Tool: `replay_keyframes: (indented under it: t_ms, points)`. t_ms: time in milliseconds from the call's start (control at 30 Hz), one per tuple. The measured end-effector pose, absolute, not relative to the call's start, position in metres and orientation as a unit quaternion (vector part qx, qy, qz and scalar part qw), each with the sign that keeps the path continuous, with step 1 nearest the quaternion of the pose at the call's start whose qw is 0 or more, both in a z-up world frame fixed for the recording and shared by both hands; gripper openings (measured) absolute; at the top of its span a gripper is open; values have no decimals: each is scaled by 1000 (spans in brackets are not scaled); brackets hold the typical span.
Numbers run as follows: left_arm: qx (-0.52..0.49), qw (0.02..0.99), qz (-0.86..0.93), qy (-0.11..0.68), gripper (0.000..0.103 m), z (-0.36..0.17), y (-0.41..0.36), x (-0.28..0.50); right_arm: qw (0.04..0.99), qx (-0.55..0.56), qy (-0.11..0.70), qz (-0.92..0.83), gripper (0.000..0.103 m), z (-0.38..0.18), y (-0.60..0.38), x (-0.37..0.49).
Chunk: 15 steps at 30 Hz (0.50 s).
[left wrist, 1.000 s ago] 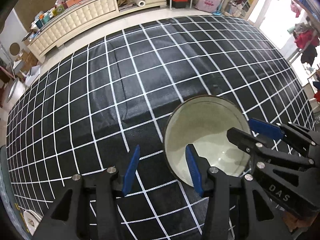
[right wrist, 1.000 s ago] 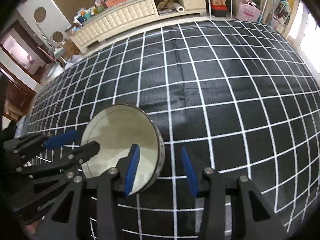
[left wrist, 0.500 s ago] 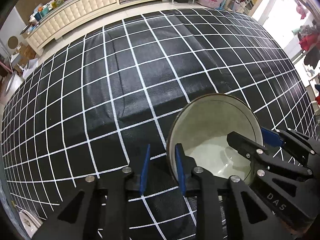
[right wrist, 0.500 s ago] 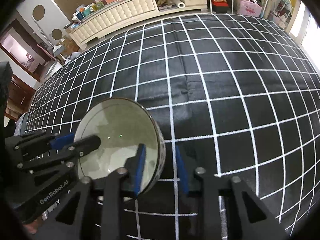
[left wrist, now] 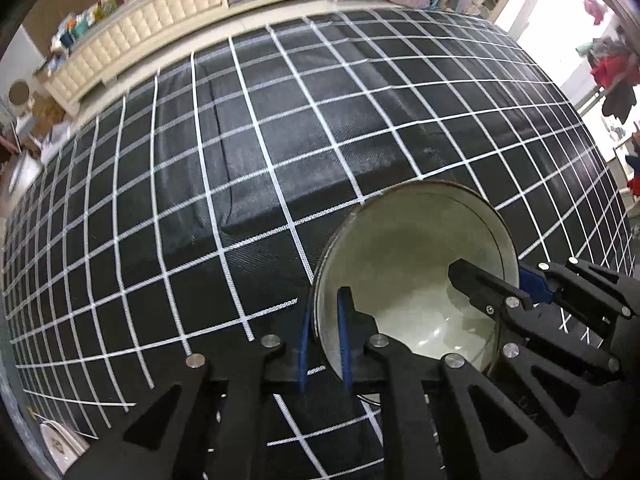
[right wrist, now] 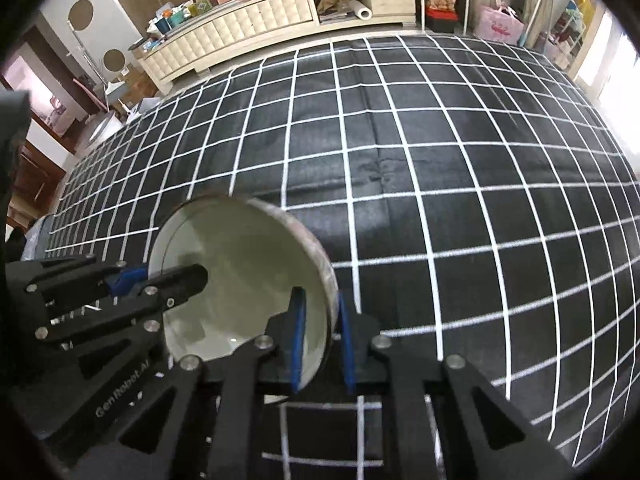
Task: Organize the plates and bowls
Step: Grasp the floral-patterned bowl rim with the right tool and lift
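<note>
A pale green bowl (left wrist: 416, 264) with a dark outer rim is held above the black grid cloth. My left gripper (left wrist: 325, 340) is shut on its left rim, one blue pad inside and one outside. My right gripper (right wrist: 320, 336) is shut on the opposite rim of the bowl (right wrist: 240, 272) the same way. Each gripper also shows in the other's view: the right gripper (left wrist: 520, 292) at the bowl's right side, the left gripper (right wrist: 132, 284) at its left side. The bowl looks empty.
The black cloth with white grid lines (left wrist: 240, 160) covers the whole table. A white patterned dish (left wrist: 60, 444) peeks out at the lower left edge. A cream sideboard (right wrist: 240, 32) with clutter stands beyond the far edge.
Both grippers have closed from open onto the bowl's rim, and the bowl now appears larger and slightly raised in both views.
</note>
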<state>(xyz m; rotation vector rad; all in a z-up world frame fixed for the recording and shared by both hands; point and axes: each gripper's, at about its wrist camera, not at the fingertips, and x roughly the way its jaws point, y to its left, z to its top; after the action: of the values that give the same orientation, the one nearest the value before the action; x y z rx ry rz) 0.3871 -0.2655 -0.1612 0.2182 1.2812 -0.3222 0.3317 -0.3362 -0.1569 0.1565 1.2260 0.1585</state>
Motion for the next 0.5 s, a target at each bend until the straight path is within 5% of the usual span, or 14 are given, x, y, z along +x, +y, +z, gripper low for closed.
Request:
replay_keyframes:
  t_ms: [500]
  points:
    - [84, 804, -146, 571, 10, -111, -212, 337, 829, 39, 551, 90, 19, -105, -280, 297]
